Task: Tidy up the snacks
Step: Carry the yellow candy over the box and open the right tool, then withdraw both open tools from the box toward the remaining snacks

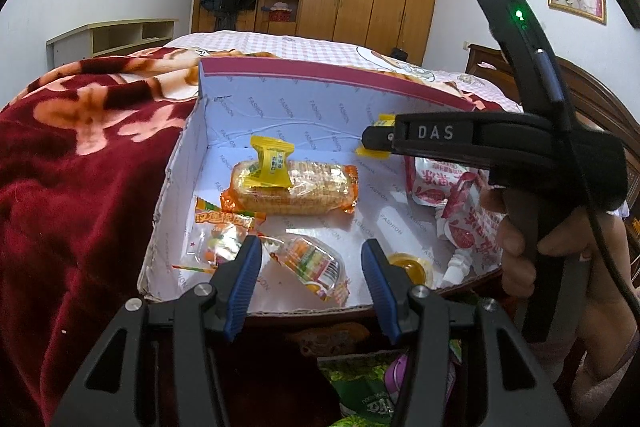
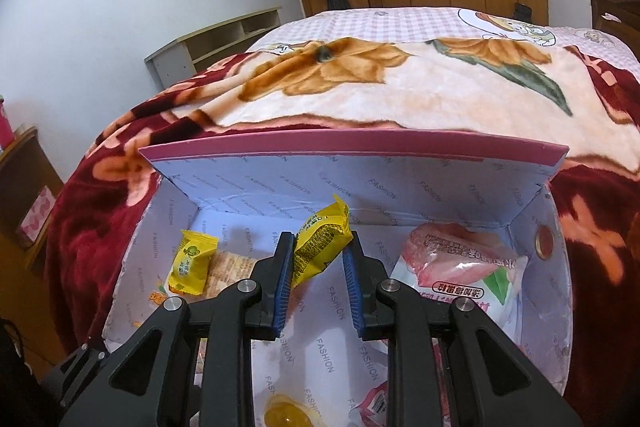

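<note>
An open cardboard box with a white printed lining lies on the bed. In it are a cracker pack with a yellow packet on top, clear-wrapped orange snacks, pink-white pouches and a jelly cup. My right gripper is shut on another small yellow packet, held tilted above the box's back middle. In the left wrist view it reaches in from the right. My left gripper hangs open over the box's near edge with nothing between its fingers.
A dark red floral blanket surrounds the box, with a pink checked bedspread behind. More packets, one green, lie below the box's near edge. A person's hand grips the right tool. Wardrobes stand at the back wall.
</note>
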